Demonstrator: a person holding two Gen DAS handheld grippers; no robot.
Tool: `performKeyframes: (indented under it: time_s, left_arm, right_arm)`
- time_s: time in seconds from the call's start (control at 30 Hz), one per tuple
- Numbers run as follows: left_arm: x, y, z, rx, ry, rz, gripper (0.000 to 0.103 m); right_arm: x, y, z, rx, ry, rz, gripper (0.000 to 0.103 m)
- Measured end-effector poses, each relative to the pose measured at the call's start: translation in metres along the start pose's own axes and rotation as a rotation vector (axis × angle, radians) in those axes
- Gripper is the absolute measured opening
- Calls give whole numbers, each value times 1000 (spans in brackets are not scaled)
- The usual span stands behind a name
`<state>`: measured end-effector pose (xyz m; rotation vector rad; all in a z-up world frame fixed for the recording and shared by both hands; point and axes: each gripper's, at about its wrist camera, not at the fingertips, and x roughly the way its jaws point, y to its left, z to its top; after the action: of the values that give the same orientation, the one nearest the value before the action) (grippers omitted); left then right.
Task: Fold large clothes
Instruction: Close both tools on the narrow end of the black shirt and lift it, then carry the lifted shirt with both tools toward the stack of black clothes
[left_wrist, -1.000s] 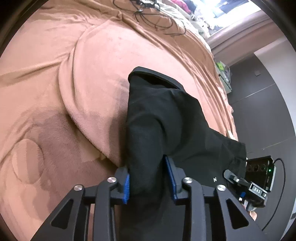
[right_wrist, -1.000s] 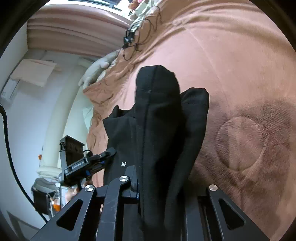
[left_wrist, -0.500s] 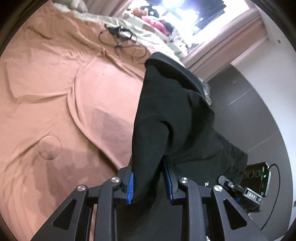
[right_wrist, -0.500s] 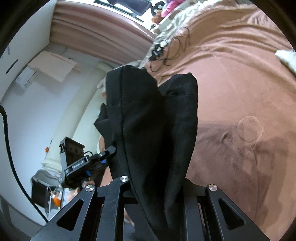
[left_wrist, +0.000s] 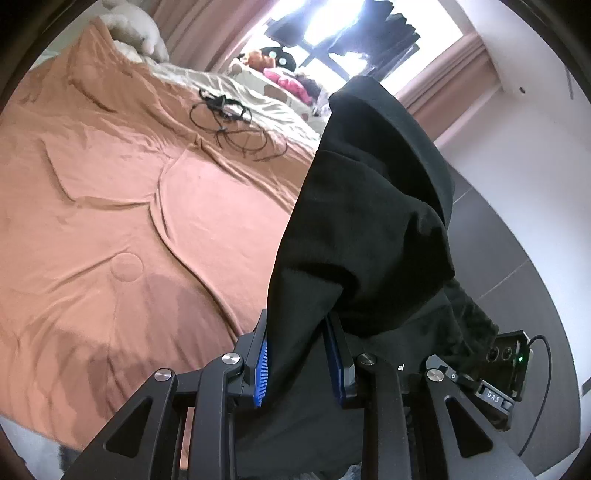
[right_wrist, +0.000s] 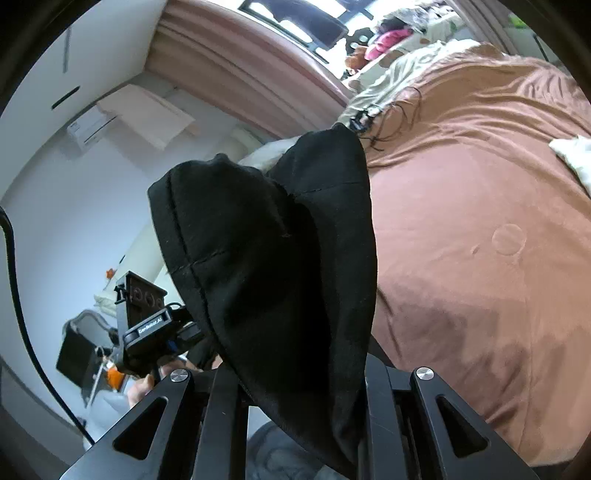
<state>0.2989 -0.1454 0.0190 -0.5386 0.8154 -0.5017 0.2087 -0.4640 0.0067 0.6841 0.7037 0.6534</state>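
A large black garment (left_wrist: 369, 229) is held up in the air between both grippers, above the near edge of the bed. My left gripper (left_wrist: 299, 354) is shut on one bunched part of it, its blue pads (left_wrist: 261, 373) pressed against the cloth. My right gripper (right_wrist: 303, 384) is shut on another part of the black garment (right_wrist: 273, 266), which drapes over and hides its fingertips. The right gripper shows at the lower right of the left wrist view (left_wrist: 495, 376). The left gripper shows at the lower left of the right wrist view (right_wrist: 147, 325).
A bed with a brown blanket (left_wrist: 110, 206) fills the scene ahead and below. Black cables (left_wrist: 229, 125) lie on its far side. White cloth (right_wrist: 572, 155) lies on the blanket at right. Pillows, toys and a curtained window stand at the back.
Both grippers have lifted the black garment well up and away from the blanket. The views now tilt up to the window and walls. The bed looks farther off.
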Motion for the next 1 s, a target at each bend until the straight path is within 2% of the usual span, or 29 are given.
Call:
performKeyframes:
  time_s: [0.33,0.57,0.8,1.0]
  left_arm:
    - [-90,-20,-18,21,-113,-41,28]
    - [-153,-19,-18,40,-193,-44,28]
    - [-208,14,-19,30,-264,-4,28]
    - [-253,58,-28,-23,-316,55,28]
  right_arm:
    - [-31,76,-26,-112,-27,28,16]
    - [-27,131,-40,-196,-29,68,16]
    - [9,172,-52,-253,13,126,16]
    - [62,197,-70,-288,85,184,16]
